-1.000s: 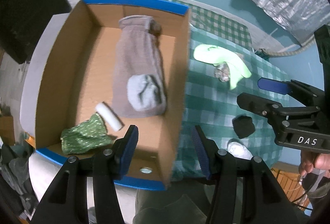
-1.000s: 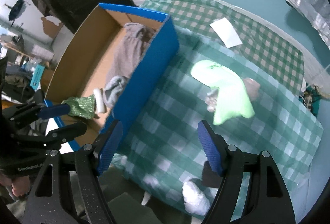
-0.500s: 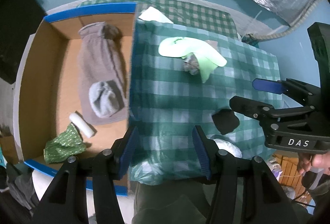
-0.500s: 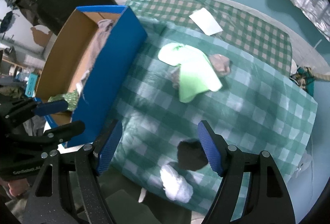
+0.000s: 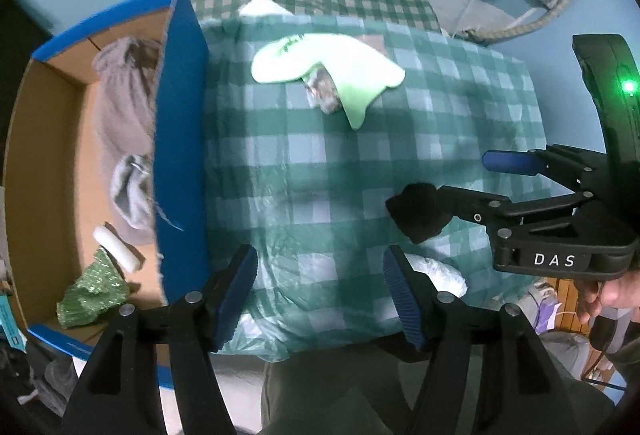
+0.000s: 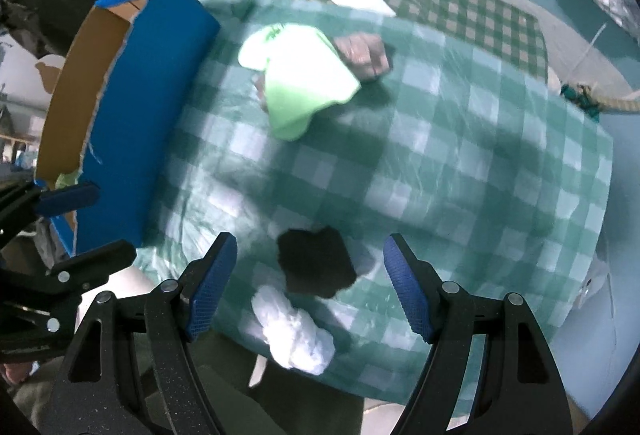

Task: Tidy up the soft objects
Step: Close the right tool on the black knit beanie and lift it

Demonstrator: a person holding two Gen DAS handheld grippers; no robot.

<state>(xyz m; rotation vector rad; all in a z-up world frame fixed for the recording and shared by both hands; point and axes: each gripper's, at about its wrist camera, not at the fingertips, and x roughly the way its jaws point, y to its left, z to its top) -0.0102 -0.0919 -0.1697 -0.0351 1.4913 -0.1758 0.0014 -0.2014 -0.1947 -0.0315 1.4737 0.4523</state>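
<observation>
A table with a green checked cloth point(image 5: 320, 163) stands on a teal floor, and a cardboard box point(image 5: 180, 139) with blue outer walls sits at its left side. I hold the left gripper point(image 5: 320, 289) above the near edge of the cloth; its jaws have just been opening and now stand wide apart, with nothing between them. My right gripper point(image 6: 310, 285) is also spread wide and holds nothing; the black soft object point(image 6: 316, 261) lies on the cloth below its gap, not touched by the pads, and a white crumpled object point(image 6: 296, 335) lies just beside it at the table edge. Farther away a bright green sock point(image 6: 298, 75) lies over a small grey bundle point(image 5: 324, 93). Inside the box I see a grey cloth point(image 5: 120, 99), a grey rolled sock point(image 5: 130, 191), a white roll point(image 5: 118, 249) and a green patterned piece point(image 5: 92, 295).
</observation>
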